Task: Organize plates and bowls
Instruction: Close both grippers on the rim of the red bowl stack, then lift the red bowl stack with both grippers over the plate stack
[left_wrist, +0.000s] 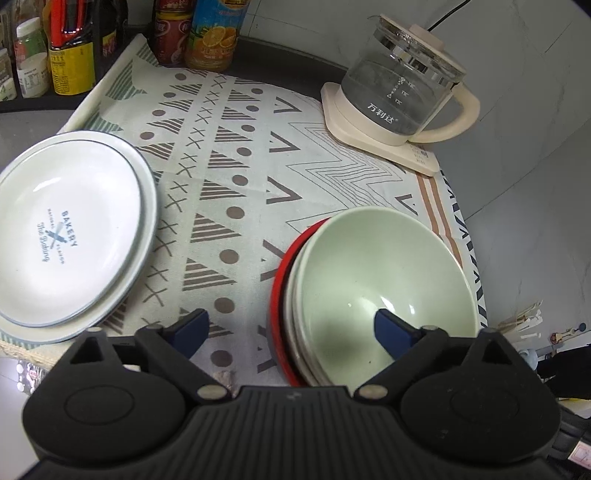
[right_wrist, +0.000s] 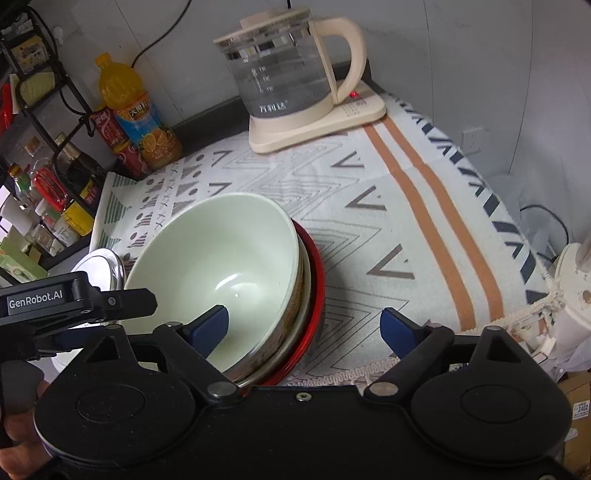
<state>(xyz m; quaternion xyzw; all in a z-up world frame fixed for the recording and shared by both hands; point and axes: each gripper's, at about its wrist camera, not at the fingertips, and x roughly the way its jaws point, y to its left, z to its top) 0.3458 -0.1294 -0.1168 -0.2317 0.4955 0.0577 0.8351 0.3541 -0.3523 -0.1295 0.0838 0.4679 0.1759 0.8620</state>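
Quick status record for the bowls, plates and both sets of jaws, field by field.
bowl stack: green bowl on top, nested in other bowls, red bowl outermost
plate stack: two white plates, left of the bowls on the patterned cloth
left gripper: jaws open, astride the stack's rim
right gripper: jaws open, astride the opposite rim
nearby: kettle behind

Both fisheye views are evenly and fairly brightly lit from overhead, with dark vignetted corners and strong barrel distortion that bends the edges of the patterned cloth (left_wrist: 258, 177) and the grey wall panels (right_wrist: 461, 55). Small specular glare spots sit inside the pale green glazed bowl (left_wrist: 384, 280) and on the clear glass kettle (right_wrist: 280, 74). Soft shadows fall beneath the bowl stack, and the image centres are sharp while the periphery is slightly smeared.
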